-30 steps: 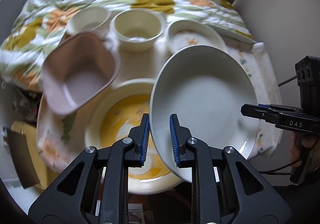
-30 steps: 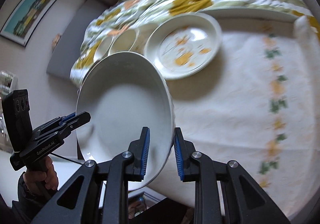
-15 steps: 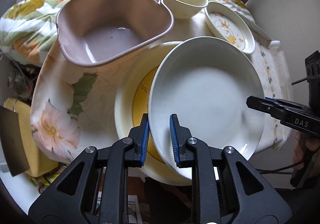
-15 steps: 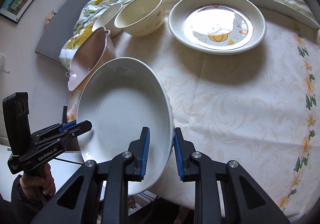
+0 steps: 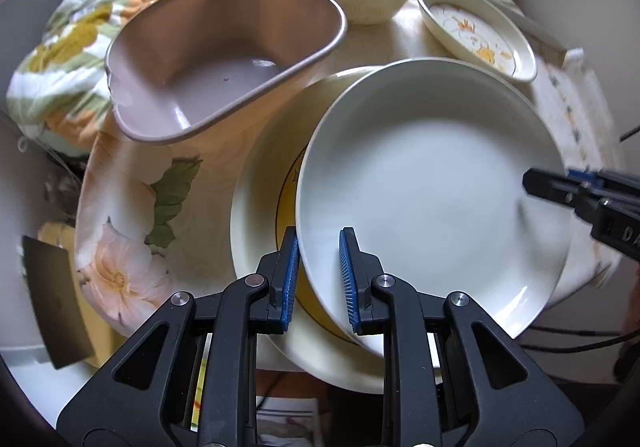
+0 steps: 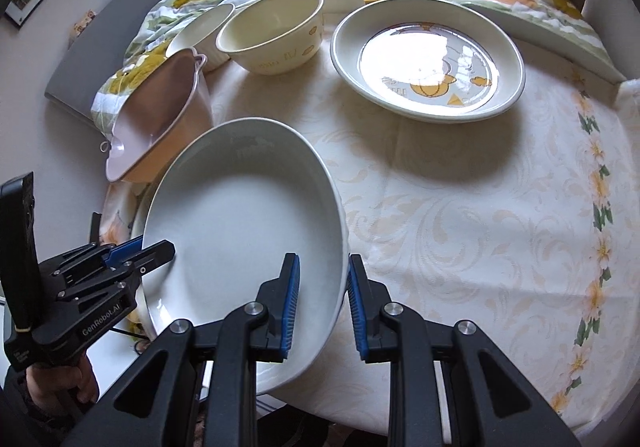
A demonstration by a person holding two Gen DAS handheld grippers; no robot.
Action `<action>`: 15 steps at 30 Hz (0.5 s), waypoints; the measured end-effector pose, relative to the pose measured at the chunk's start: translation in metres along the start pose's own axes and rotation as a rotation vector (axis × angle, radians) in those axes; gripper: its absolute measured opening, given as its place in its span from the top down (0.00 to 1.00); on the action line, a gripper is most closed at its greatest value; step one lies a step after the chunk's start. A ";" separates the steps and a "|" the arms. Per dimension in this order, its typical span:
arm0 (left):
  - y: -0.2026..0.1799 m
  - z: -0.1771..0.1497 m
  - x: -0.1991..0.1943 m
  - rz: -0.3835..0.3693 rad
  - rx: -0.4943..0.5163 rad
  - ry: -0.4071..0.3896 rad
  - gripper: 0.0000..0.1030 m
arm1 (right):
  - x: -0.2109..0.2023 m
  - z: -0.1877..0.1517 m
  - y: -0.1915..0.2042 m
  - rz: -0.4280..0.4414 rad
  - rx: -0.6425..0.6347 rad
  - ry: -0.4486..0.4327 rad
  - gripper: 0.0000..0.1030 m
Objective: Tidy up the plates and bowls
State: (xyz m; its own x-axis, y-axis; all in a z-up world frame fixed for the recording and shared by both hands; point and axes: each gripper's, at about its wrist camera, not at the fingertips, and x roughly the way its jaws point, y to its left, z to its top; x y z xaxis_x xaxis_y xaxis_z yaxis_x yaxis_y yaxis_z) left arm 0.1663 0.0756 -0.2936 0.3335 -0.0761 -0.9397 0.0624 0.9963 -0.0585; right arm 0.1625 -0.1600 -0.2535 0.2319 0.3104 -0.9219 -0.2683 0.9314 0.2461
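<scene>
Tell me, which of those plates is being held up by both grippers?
The plain white plate, clamped at opposite rims by the left gripper and right gripper. The other plates have yellow pictures and lie untouched.

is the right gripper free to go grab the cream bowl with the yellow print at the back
Probably not as things stand. The right gripper is shut on the rim of the plain white plate, as is the left gripper. The tablecloth path to the cream printed bowl looks open otherwise.

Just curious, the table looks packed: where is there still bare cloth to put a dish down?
The widest bare tablecloth lies in front of the duck-print plate, right of the held white plate. The left side is crowded: the pink dish, two cream bowls and a yellow-centred plate sit close together.
</scene>
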 end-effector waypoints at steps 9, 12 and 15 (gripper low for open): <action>-0.027 -0.010 -0.001 0.203 0.156 -0.066 0.83 | 0.004 -0.005 0.019 -0.122 -0.119 -0.029 0.79; -0.029 -0.013 -0.005 0.240 0.181 -0.086 0.83 | 0.006 -0.006 0.025 -0.157 -0.155 -0.030 0.79; -0.031 -0.014 -0.006 0.279 0.202 -0.095 0.83 | 0.010 -0.006 0.033 -0.189 -0.181 -0.014 0.79</action>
State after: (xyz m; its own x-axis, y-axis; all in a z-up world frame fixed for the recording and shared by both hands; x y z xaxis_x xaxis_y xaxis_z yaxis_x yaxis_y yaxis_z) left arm 0.1496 0.0454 -0.2912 0.4493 0.1855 -0.8739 0.1384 0.9519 0.2733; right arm 0.1506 -0.1271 -0.2564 0.3068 0.1375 -0.9418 -0.3810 0.9245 0.0108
